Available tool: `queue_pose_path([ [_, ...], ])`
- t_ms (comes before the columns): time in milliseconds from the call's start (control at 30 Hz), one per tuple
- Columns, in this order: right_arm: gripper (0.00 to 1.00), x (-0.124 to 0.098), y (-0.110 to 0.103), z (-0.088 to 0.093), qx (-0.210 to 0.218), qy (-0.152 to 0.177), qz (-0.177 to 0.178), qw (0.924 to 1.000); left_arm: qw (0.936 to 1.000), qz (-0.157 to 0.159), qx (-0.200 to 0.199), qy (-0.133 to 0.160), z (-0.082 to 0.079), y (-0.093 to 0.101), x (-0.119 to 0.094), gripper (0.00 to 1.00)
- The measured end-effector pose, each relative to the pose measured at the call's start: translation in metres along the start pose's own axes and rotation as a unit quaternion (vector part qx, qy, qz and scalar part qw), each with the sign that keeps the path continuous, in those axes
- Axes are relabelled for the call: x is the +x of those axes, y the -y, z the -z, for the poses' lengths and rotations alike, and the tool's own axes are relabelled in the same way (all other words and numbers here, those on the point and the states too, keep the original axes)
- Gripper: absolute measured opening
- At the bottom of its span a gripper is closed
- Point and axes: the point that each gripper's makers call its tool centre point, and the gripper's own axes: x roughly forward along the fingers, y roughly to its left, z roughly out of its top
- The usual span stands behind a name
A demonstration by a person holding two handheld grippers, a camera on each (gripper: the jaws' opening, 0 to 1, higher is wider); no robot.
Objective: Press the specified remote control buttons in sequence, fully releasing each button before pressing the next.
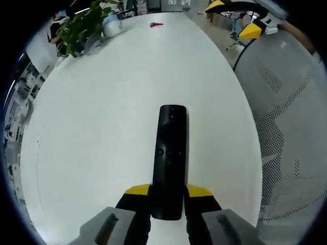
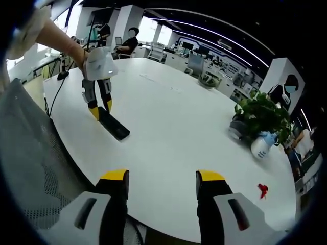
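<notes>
My left gripper (image 1: 167, 196) is clamped on the near end of the remote (image 1: 170, 158), lower centre of the left gripper view, the rest sticking out over the white table (image 1: 102, 112). Right gripper (image 2: 161, 184) sits wide open w/ nothing in it, bottom of its view, well apart from the remote (image 2: 113, 124) at mid left. Risk imo: the hold is only at the tail, so a hard poke could pivot it or slip it out. Remote's a slim black bar, glossy, a couple small buttons, labels too small to read. Plant (image 2: 263, 116) at right, no issue.
</notes>
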Motion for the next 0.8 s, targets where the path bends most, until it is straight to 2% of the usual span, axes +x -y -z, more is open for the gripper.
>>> queue_pose_path([
  [800,0.54,0.0,-0.003,0.002,-0.006,-0.003,-0.004,1.0,0.9997,0.011,0.002,0.019,-0.007,0.032,0.002,0.24],
])
